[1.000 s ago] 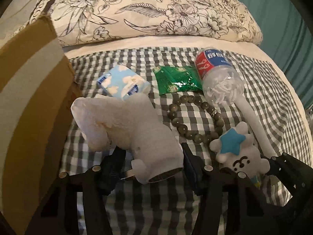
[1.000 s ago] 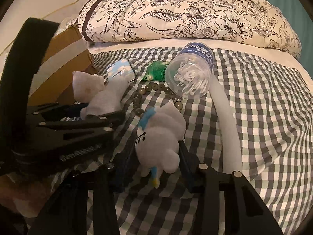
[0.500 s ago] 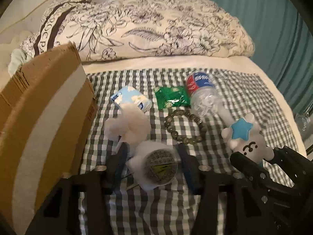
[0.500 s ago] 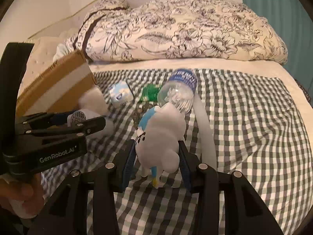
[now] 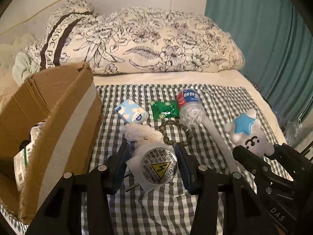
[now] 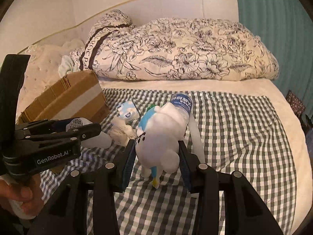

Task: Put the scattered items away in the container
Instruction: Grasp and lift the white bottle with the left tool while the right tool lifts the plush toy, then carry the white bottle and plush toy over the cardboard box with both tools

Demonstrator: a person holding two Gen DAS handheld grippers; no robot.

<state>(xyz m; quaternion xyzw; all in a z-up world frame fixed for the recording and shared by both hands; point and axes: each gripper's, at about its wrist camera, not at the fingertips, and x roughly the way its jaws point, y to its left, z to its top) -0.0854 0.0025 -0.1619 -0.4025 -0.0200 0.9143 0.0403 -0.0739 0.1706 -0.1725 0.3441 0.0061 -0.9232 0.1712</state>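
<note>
While both grippers hold things above the checked bedspread (image 5: 225, 98), several items lie scattered on it: a blue-and-white tissue pack (image 5: 131, 114) at the far left, a green snack packet (image 5: 165, 109) to its right, a clear plastic bottle (image 5: 189, 105) with a red-and-blue label further right, a loop of dark prayer beads (image 5: 176, 129) just nearer, and a long white tube (image 5: 217, 139) running from the bottle toward the near right. The open cardboard box (image 5: 64, 121) stands at the left edge with papers inside, its raised flap between the left gripper and the box opening. A floral duvet (image 5: 156, 45) is heaped at the far end of the bed. The left gripper (image 5: 152, 166) is clamped on a white plug-in device (image 5: 159, 166), whose round silver label with a yellow warning triangle faces the camera and whose white fluffy end (image 5: 142, 134) droops toward the bedspread. The right gripper (image 6: 157, 158) is closed on a white plush toy (image 6: 162, 137) with a blue star on its head and a small drawn face. Compared with a second ago, both have lifted their loads well off the bedspread, and the device has turned label-up.
</note>
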